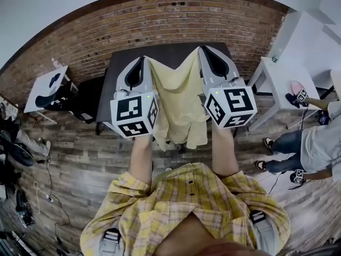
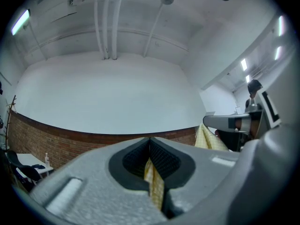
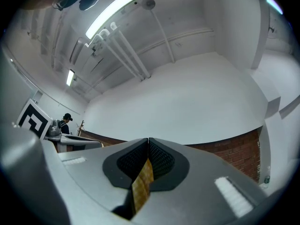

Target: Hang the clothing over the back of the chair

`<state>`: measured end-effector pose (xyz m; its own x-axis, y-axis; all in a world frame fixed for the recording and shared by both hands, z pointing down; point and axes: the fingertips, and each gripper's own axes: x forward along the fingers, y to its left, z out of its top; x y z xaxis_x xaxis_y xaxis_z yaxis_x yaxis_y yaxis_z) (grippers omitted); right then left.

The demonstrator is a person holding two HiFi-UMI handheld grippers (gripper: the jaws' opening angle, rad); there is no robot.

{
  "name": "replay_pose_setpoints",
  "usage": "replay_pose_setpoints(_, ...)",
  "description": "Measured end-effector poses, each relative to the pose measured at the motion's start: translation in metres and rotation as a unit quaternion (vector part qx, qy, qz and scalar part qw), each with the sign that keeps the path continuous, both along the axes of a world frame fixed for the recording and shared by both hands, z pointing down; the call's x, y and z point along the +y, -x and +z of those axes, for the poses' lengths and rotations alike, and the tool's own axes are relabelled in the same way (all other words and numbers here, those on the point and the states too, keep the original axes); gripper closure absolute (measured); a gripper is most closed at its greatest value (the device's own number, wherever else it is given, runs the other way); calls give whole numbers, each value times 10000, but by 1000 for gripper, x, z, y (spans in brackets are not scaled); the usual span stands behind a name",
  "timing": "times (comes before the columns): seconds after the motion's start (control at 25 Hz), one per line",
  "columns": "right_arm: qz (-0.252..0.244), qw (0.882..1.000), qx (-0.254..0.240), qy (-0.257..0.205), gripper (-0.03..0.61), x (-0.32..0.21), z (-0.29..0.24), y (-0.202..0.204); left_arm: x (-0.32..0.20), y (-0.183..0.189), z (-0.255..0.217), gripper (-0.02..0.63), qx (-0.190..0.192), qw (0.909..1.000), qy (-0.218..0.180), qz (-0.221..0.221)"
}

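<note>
Head: you hold shirt (image 1: 178,103) by its top corners, spread between left gripper (image 1: 144,60) and right gripper (image 1: 202,50), raised over table (image 1: 170,51), likely so it hangs open for draping; chair not made out | Left gripper view: jaws clamped on shirt (image 2: 154,184) edge | Right gripper view: jaws pinched on shirt (image 3: 142,182) too

Dark table (image 1: 114,68) mostly hidden behind the yellow garment (image 1: 178,100), bystander (image 1: 314,145) cut off by the right edge
</note>
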<state>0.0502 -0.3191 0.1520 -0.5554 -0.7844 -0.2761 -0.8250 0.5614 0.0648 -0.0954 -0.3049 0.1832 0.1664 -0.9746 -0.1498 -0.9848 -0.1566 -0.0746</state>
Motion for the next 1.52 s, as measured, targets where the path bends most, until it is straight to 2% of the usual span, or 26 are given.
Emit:
replay_pose_setpoints(0.28, 199, 9997, 77, 76, 568, -33, 9, 12, -34, 6, 8, 609, -64, 9998, 99, 129)
replay_pose_setpoints(0.56, 198, 9994, 12, 285, 567, -67, 23, 20, -70, 10, 22, 609, -43, 9992, 292, 288)
replay_pose_setpoints(1.0, 311, 9967, 129, 732, 566, -122, 61, 24, -127, 9, 61, 609, 5, 9960, 765, 458)
replay_pose_setpoints(1.52, 352, 9919, 233, 1200, 566, -154, 101, 31, -154, 9, 93, 609, 22, 9918, 1158, 544)
